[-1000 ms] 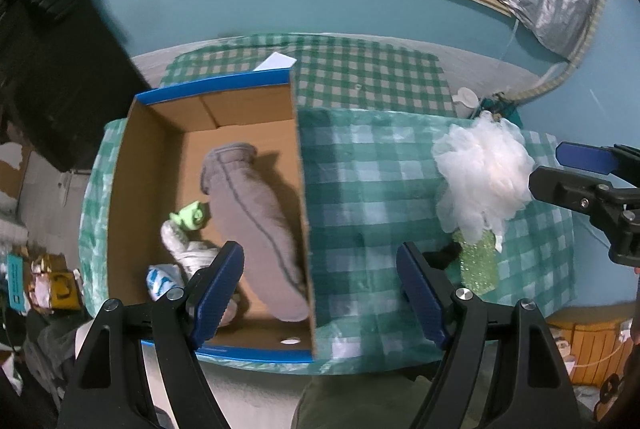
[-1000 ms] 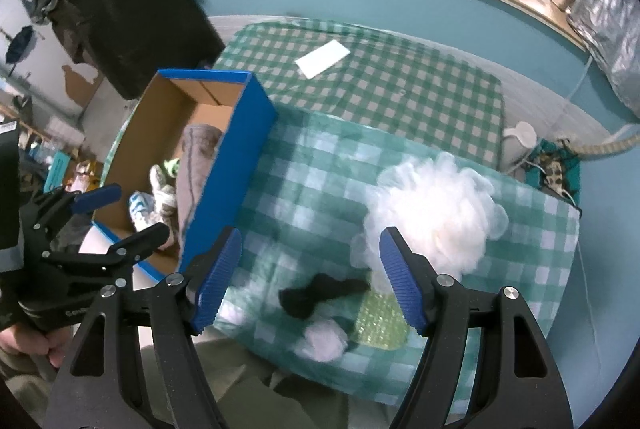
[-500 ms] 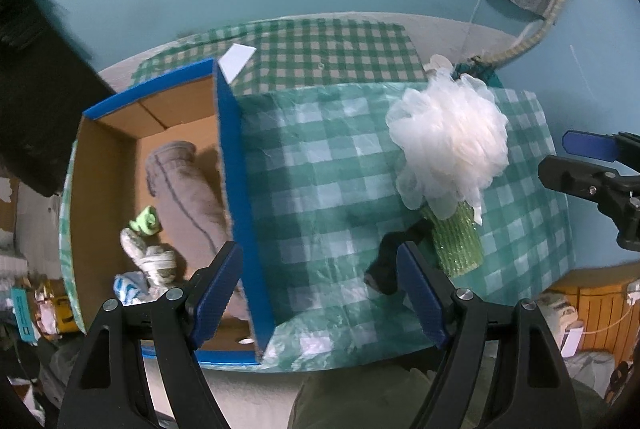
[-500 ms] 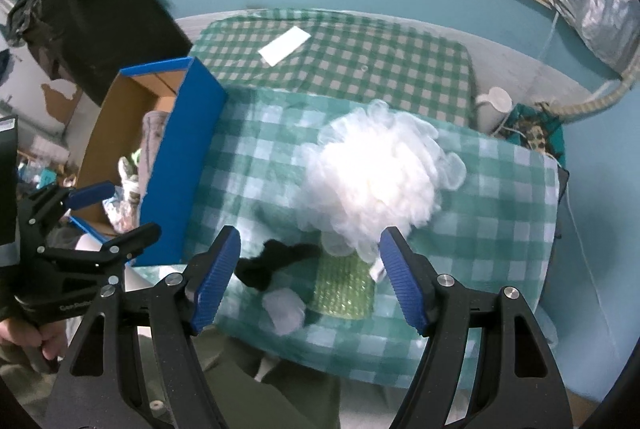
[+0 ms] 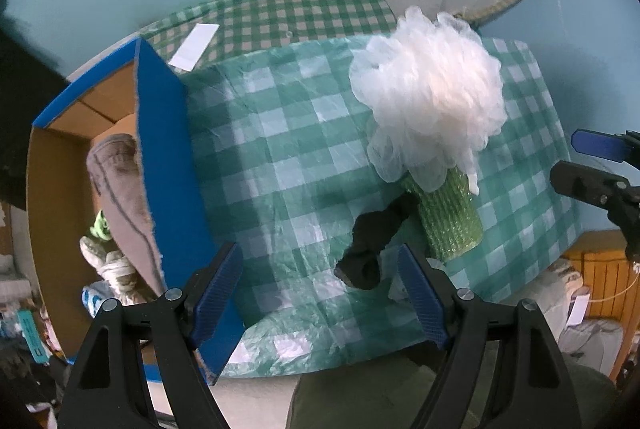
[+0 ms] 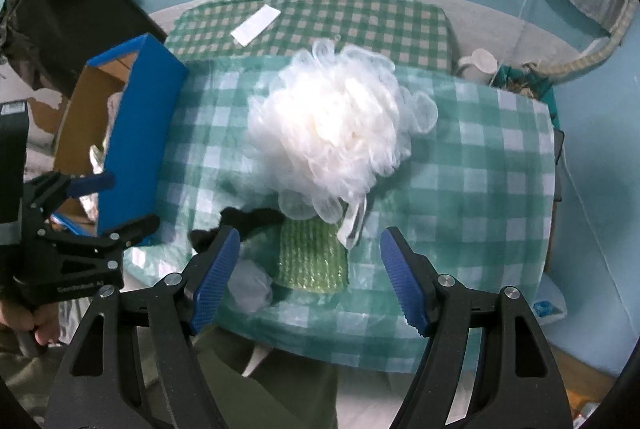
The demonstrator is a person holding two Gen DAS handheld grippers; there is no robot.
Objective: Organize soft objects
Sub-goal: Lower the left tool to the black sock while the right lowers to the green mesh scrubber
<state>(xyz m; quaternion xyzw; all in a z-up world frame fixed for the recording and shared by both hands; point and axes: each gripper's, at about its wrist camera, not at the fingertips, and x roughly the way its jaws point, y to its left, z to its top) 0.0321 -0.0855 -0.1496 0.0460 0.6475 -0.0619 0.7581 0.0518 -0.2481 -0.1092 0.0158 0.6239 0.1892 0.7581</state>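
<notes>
- Left gripper (image 5: 320, 283): fingers spread, empty; black sock (image 5: 374, 243) lies between and just beyond its fingertips.
- Right gripper (image 6: 310, 279): fingers spread, empty, green sponge (image 6: 312, 259) between them, white loofah (image 6: 332, 133) beyond.
- Straddle sock mid-length, pinch, then carry to box (image 5: 164, 165).

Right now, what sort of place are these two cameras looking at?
Probably a room in a home, used as a makeshift sorting spot. A low table under a green checked cloth stands on a teal floor, bearing a white bath pouf and a blue cardboard box, with household clutter around the edges.
</notes>
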